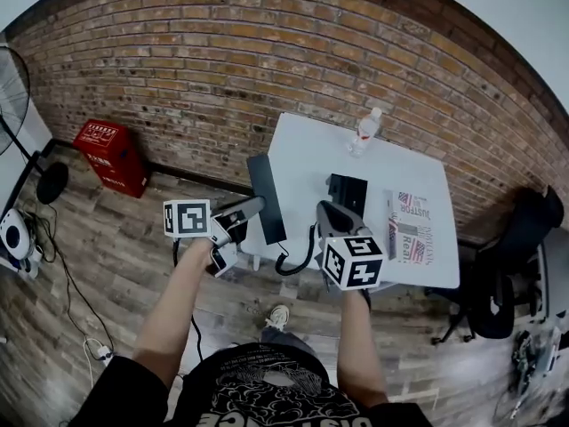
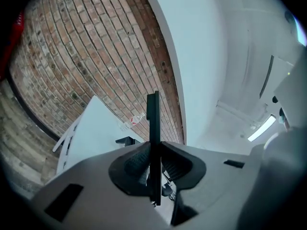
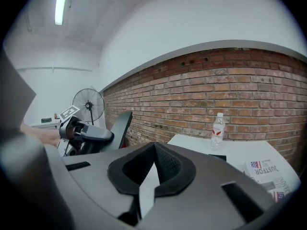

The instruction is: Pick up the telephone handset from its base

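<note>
The black telephone handset hangs off the table's near left edge, clear of the black base on the white table. My left gripper is shut on it. In the left gripper view the handset stands edge-on between the pads. A curly black cord runs from the handset's lower end toward the base. My right gripper hovers at the table's near edge just in front of the base, jaws together with nothing in them. The right gripper view shows the handset in the left gripper, and the base.
A water bottle stands at the table's far side and a newspaper lies at its right. A red box sits by the brick wall, a fan and floor cables at left, a black chair at right.
</note>
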{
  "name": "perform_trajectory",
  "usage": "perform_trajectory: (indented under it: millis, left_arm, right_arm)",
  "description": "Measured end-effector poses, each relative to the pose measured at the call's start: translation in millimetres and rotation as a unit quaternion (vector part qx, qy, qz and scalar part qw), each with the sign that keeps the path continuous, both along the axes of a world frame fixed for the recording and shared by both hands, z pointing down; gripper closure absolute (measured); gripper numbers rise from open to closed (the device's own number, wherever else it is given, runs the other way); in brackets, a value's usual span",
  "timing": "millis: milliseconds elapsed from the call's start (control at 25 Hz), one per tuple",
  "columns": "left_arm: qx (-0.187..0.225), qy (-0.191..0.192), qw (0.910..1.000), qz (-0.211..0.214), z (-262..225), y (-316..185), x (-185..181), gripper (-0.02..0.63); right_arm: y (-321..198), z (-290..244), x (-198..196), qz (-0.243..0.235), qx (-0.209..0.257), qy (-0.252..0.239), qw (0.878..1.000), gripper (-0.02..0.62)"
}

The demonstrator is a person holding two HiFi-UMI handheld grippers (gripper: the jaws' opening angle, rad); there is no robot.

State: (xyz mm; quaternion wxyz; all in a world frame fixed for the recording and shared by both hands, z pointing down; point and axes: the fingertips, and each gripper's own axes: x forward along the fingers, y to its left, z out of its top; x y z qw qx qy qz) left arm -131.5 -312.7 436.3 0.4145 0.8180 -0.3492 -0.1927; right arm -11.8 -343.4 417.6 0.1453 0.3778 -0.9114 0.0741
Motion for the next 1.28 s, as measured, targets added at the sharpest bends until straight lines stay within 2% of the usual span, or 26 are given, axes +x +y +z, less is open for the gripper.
perform_trajectory:
  millis: [120, 280, 720, 1280]
  left_arm:
    - [0.006, 0.022, 0.9997, -0.008, -11, 24, -7, 0.532]
    - [0.015, -0.020, 0.9985, -0.048, -15, 55, -34, 0.532]
    - [0.039, -0.042, 0.9906, -0.124, -33, 115, -78, 0.532]
    - [0.036, -0.039, 0.9896, -0.134, -26, 127, -85, 0.532]
  right_arm:
    - [16, -5, -9, -0.011, 0.009, -0.001, 1.000, 0.595]
    - [41, -13, -21, -0.023, 0.021, -0.001, 1.000, 0.595]
    - [80, -20, -34, -0.033, 0.050, -0.007, 0.998, 0.595]
    - [94, -21, -21, -0.014, 0.055, -0.004, 0.998, 0.595]
